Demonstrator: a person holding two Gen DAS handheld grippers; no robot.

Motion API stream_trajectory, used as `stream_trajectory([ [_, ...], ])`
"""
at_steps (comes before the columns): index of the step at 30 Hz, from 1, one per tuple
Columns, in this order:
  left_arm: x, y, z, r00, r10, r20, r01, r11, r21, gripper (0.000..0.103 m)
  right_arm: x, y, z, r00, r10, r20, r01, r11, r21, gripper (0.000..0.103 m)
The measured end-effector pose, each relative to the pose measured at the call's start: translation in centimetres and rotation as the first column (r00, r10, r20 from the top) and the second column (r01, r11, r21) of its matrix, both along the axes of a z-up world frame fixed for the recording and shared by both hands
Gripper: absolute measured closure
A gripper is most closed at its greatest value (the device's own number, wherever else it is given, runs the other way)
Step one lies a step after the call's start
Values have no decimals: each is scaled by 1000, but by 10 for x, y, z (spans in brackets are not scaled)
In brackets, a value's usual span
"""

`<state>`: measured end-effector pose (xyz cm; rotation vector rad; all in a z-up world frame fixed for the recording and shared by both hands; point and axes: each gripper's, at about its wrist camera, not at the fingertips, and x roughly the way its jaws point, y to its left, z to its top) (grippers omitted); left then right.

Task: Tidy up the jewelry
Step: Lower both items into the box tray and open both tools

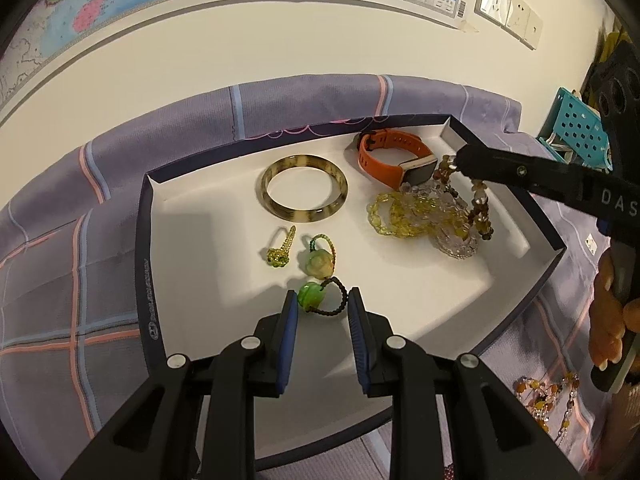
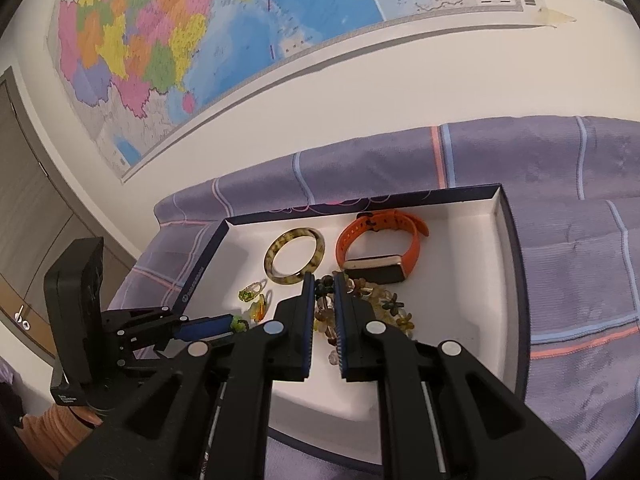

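A white tray with a dark rim (image 1: 192, 216) holds a mottled bangle (image 1: 304, 188), an orange watch (image 1: 394, 156), a heap of yellow and clear bead bracelets (image 1: 416, 212), and small rings (image 1: 278, 248). My left gripper (image 1: 323, 300) is open around a green stone ring with a dark bead band (image 1: 312, 295) lying on the tray. My right gripper (image 2: 323, 280) is shut on a brown bead bracelet (image 1: 480, 208) that hangs over the heap; it also shows in the right wrist view (image 2: 324, 300).
The tray (image 2: 508, 240) lies on a purple checked cloth (image 1: 60, 280). More bead jewelry (image 1: 548, 400) lies on the cloth at the right. A teal perforated basket (image 1: 576, 124) stands behind. A map hangs on the wall (image 2: 200, 40).
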<state>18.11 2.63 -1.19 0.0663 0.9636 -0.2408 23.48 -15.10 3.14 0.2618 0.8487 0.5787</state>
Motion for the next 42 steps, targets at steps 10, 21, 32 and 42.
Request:
stream_trajectory([
  [10,5,-2,0,1000,8,2,-8,1000,12,80,5,11,-10,1000,16,-18,-16,999,-31,93],
  [21,8,-5,-1,1000,6,7,-6,1000,25,79,8,29,-22,999,41,-36,-44,994,-102,92],
  [32,9,-6,-1,1000,5,10,-5,1000,23,79,5,26,-23,998,47,-36,-50,994,-94,85],
  [42,6,0,-1,1000,2,14,-2,1000,15,71,-5,10,-15,999,40,-29,-42,997,-67,86],
])
